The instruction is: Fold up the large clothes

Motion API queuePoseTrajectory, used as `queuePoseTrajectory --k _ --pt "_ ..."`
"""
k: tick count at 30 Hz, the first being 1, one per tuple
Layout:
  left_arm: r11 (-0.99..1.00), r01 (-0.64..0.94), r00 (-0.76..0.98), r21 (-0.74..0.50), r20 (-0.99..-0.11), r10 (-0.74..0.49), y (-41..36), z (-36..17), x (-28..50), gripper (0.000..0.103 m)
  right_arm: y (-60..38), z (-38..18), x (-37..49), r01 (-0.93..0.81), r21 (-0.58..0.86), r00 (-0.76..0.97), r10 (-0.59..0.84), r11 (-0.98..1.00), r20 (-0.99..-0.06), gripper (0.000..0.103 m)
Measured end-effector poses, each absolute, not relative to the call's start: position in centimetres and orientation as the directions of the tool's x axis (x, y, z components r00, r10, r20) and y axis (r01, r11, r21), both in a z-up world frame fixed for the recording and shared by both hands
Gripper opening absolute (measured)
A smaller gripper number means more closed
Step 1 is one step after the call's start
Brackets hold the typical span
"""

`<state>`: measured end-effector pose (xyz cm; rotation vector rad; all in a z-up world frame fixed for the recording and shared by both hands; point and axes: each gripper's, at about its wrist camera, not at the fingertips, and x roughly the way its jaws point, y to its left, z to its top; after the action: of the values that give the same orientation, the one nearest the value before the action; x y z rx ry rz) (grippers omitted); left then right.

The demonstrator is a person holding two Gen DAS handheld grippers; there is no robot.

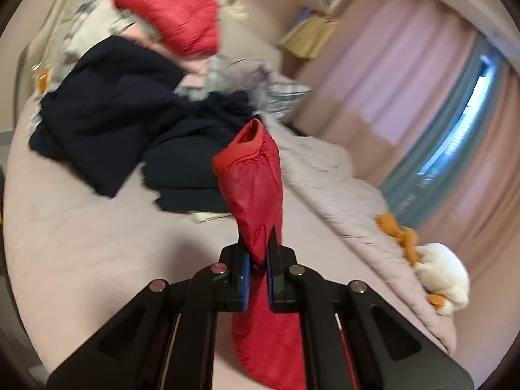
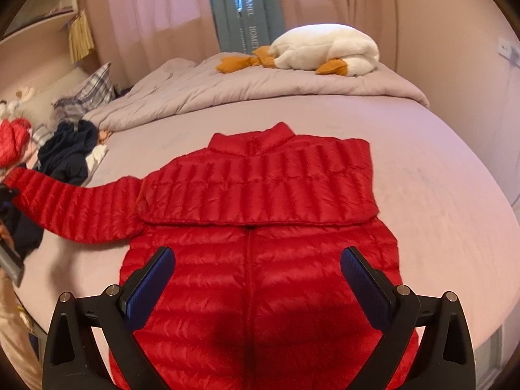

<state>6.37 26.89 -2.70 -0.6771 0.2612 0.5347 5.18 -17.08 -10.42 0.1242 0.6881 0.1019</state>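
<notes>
Pinching the red sleeve [image 1: 252,178] near its cuff, your left gripper [image 1: 258,261] is holding it up off the bed [image 2: 438,169]. Your right gripper [image 2: 256,279] is hanging wide open, holding nothing, above the red jacket [image 2: 260,260] lying near the bed's front edge. The slippery sleeve might be sliding out if you are pulling hard.

Left wrist view low over the bed [image 1: 81,243], facing the clothes pile, right wrist view above the red jacket [image 2: 260,260], both showing it
</notes>
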Motion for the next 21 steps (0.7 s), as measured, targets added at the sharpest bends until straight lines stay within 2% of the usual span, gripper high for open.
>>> queuePoseTrajectory --k 10,21 --pt "0.837 -0.33 0.933 -0.437 -0.287 0.217 17.5 3.1 6.4 0.007 -20.1 -10.0 3.6 0.004 0.181 0.801 0.105 0.983 -0.589 0.101" --pt "0.914 -0.129 0.965 -0.385 -0.26 0.026 10.3 5.3 8.1 0.007 -23.2 -10.0 2.1 0.058 0.243 0.818 0.093 0.968 -0.568 0.101"
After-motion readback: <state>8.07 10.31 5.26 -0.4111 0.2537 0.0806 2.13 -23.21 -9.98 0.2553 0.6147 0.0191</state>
